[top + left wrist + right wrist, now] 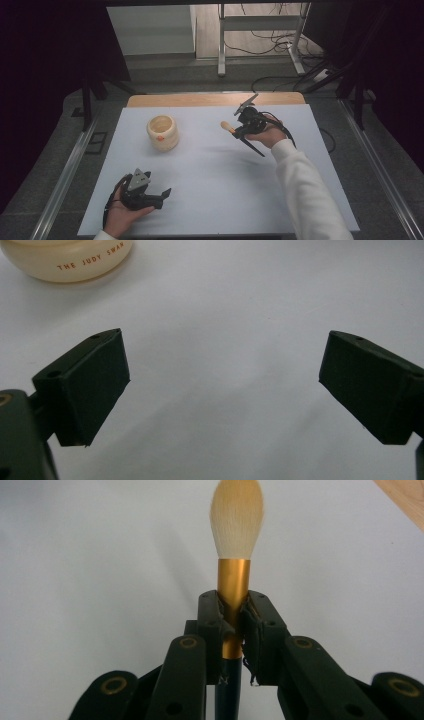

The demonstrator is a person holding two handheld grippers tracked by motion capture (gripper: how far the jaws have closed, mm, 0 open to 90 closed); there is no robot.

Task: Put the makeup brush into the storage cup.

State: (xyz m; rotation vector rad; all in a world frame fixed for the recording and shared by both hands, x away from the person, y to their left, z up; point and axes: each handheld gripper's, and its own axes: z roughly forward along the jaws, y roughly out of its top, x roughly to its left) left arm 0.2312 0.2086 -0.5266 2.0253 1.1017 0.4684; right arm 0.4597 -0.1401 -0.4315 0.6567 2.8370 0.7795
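Over on the left, the left hand-held gripper (162,194) was parked low near the front edge of the tabletop (220,200), jaws spread wide with nothing between them. A bit further back, a cream jar (162,132) was stood upright on the white sheet, some lettering printed on its side, well apart from both hands.

Moving right, a makeup brush (234,575) was held off the surface by the right hand-held gripper (243,131), jaws clamped tight on the gold ferrule, just below the bristles. Its pale tuft (225,126) was pointed toward the jar, the dark handle trailing back under the hand.

Handling-wise, the brush can be judged very light, with a stiff handle and a soft head that would splay if pressed. The ferrule looks smooth, so slipping or twisting could be expected; the grip there seems sensible, since the bristles aren't crushed.

The sheet was plain and matte, a wooden edge left showing at the back. Beyond it, grey floor, a metal frame and loose cables were in view.
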